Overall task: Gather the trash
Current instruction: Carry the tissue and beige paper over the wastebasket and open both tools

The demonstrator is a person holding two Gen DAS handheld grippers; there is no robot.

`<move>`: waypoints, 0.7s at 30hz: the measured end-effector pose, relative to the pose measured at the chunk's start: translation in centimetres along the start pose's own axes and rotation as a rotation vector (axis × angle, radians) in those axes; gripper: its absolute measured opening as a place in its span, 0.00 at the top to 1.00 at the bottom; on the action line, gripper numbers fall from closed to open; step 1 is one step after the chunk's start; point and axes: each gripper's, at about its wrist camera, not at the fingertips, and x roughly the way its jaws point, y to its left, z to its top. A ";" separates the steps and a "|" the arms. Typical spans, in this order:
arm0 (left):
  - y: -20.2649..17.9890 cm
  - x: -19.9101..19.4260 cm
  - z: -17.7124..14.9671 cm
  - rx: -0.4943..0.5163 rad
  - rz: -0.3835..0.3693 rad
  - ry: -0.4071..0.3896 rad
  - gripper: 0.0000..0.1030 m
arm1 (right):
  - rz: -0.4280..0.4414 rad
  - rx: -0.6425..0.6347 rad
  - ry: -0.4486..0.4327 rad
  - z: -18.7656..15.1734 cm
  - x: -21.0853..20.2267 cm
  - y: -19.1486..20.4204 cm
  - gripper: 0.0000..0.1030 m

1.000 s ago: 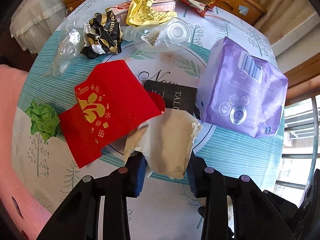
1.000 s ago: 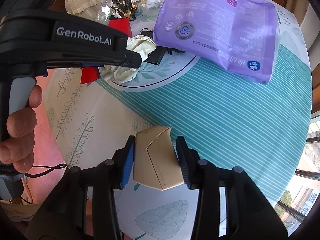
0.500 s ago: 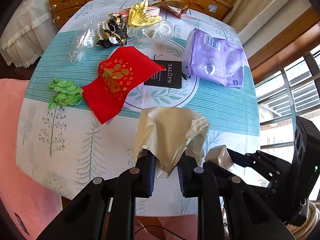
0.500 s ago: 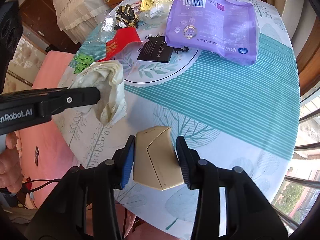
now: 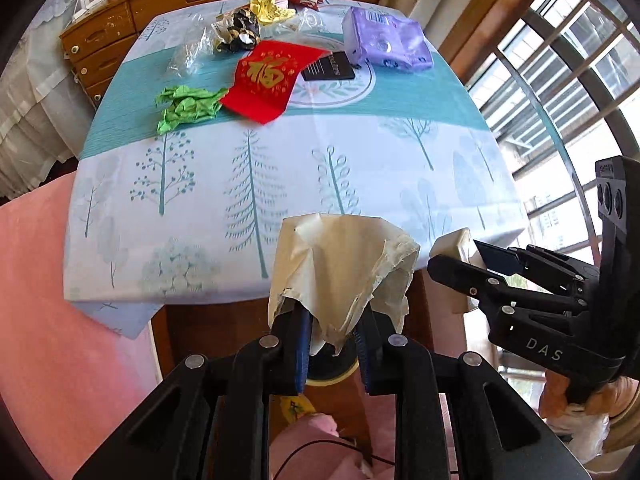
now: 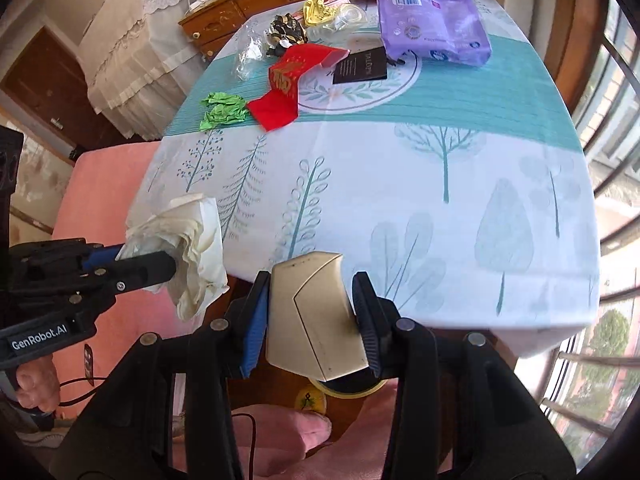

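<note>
Two claws loaded: my left claw (image 5: 332, 344) pinches soft, light crumpled paper (image 5: 340, 276) at six o'clock; my right claw (image 6: 310, 318) clamps a stiff little box (image 6: 314, 316).

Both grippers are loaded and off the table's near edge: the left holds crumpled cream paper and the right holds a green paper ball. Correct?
Not quite. The right gripper holds a beige box, as the right wrist view shows; the green paper lies on the table. The left gripper does hold cream paper.

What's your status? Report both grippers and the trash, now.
Left gripper shut on crumpled paper. Right gripper shut on beige box. Both off the table's near edge. Red envelope, green wad, purple pack remain on top.
</note>
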 end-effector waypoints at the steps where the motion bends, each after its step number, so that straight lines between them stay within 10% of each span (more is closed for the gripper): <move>1: 0.3 0.3 -1.3 0.013 -0.005 0.009 0.82 | -0.001 0.027 -0.007 -1.5 0.0 0.5 0.63; 11: 1.6 8.7 -10.9 0.065 -0.019 0.150 0.82 | -0.050 0.307 0.097 -14.2 7.2 0.8 0.63; 21: 3.9 25.4 -16.8 0.043 0.048 0.208 0.80 | -0.062 0.471 0.162 -23.2 21.9 -6.2 0.63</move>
